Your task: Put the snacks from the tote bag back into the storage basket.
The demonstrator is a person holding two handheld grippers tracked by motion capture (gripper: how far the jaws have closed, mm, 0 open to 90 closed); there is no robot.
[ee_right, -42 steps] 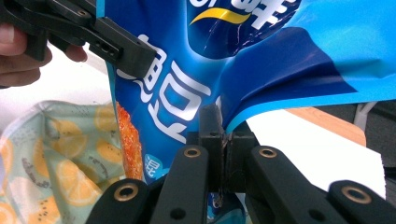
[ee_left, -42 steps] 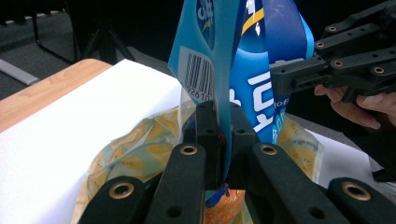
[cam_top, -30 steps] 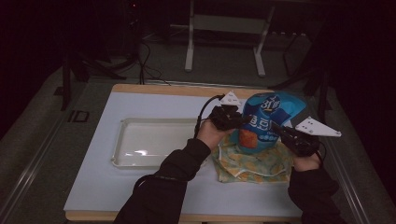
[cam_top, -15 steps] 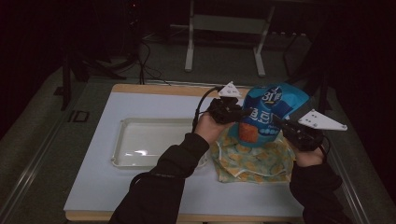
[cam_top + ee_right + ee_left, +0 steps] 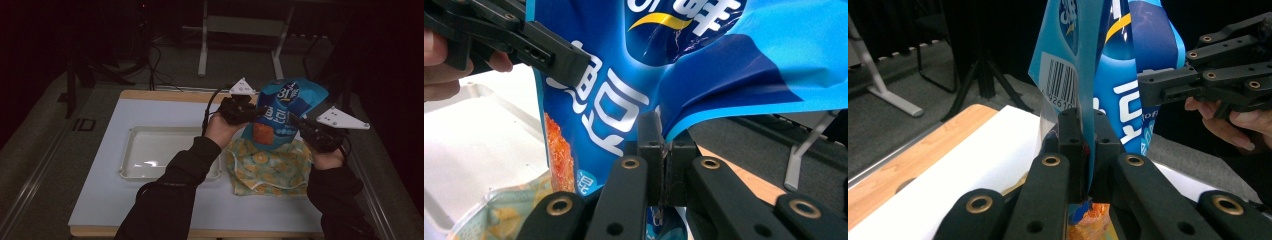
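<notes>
Grippers (image 5: 252, 114) (image 5: 300, 125) pinching blue snack bag (image 5: 280, 107) aloft.

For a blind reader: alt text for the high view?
Two hand-held grippers, left and right, hold a blue snack bag upright above a yellow patterned bag on a white table; a clear tray lies left.

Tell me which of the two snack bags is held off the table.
The blue bag, pinched by the left gripper and right gripper; the yellow-patterned bag lies flat.
</notes>
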